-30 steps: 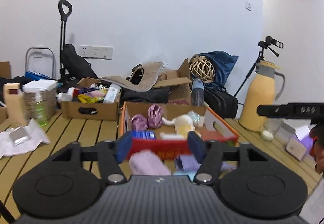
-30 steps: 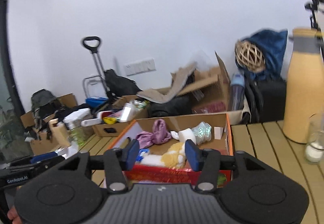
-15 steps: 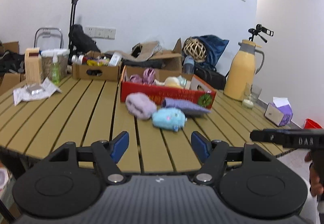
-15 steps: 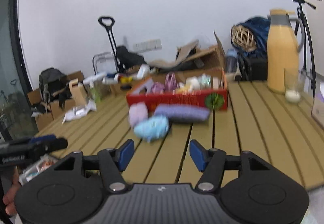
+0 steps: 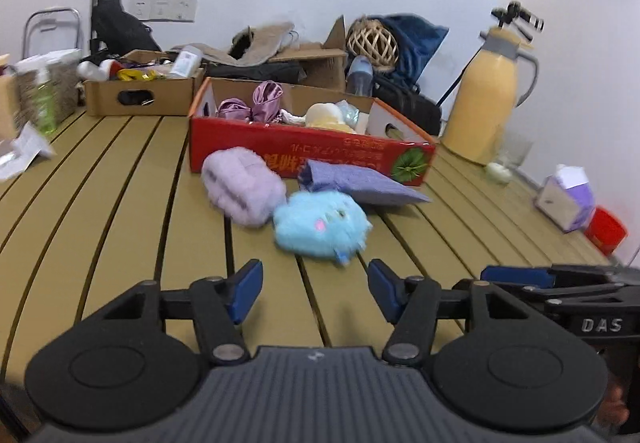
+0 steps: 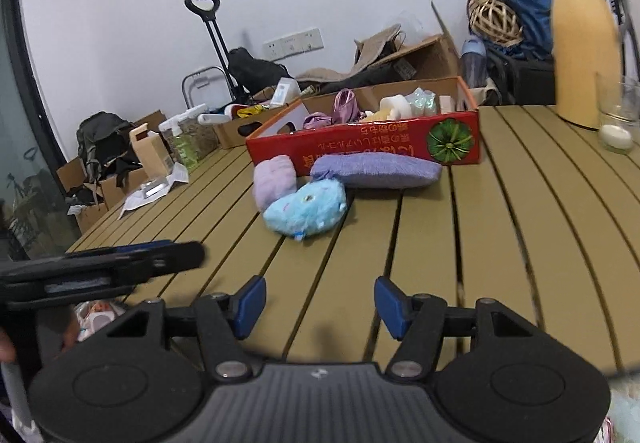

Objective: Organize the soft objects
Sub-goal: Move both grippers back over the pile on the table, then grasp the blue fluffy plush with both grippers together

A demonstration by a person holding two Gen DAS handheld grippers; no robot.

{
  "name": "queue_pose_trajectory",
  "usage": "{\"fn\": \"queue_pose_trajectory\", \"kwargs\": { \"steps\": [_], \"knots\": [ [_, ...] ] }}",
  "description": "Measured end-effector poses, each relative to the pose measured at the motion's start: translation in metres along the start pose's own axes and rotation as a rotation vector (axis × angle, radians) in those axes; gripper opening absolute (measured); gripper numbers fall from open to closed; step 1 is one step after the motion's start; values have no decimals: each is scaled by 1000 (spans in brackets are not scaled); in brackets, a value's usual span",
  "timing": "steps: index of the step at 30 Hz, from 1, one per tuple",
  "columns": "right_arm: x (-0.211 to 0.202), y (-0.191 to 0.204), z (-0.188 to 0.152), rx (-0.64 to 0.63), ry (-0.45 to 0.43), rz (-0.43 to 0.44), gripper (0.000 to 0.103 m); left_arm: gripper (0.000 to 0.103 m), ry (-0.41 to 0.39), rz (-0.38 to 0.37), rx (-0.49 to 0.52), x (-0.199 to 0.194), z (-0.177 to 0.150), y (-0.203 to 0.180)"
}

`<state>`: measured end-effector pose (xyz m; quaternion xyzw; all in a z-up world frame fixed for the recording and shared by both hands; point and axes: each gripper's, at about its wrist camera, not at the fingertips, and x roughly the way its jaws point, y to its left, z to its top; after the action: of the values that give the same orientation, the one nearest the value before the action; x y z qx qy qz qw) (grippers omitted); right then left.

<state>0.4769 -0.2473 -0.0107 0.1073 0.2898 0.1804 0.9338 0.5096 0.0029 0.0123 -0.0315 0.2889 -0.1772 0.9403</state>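
Three soft items are left outside the red cardboard box (image 5: 308, 159) on the slatted wooden desk (image 5: 120, 183), so the sorting is judged partly done; several soft pieces are already seen inside the box. A purple-blue fabric pouch (image 5: 356, 183) lies against the box front, a lilac fluffy bundle (image 5: 240, 189) just beside it, and a light-blue plush toy (image 5: 320, 223) nearest. The left claw (image 5: 315, 289) and right claw (image 6: 320, 301) are held wide open and empty, short of the plush toy.
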Motion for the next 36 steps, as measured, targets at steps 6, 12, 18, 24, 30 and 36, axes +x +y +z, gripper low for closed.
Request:
{"fn": "queue_pose_trajectory", "kwargs": {
  "steps": [6,12,18,24,30,36],
  "knots": [
    [77,-16,59,33,16,59,59,53,26,-40,-64,59,21,23],
    [148,-31,77,107,39,140,40,48,32,-188,-310,80,17,62],
    [160,-40,69,147,93,186,38,36,92,-208,-346,91,16,65],
    [156,-56,62,223,110,267,34,33,95,-227,-290,88,17,59],
    [100,-32,54,144,15,238,32,32,7,-272,-303,25,0,31],
    [-7,2,6,90,-89,211,32,32,-66,-317,-309,-60,-32,-6]
  ]
}}
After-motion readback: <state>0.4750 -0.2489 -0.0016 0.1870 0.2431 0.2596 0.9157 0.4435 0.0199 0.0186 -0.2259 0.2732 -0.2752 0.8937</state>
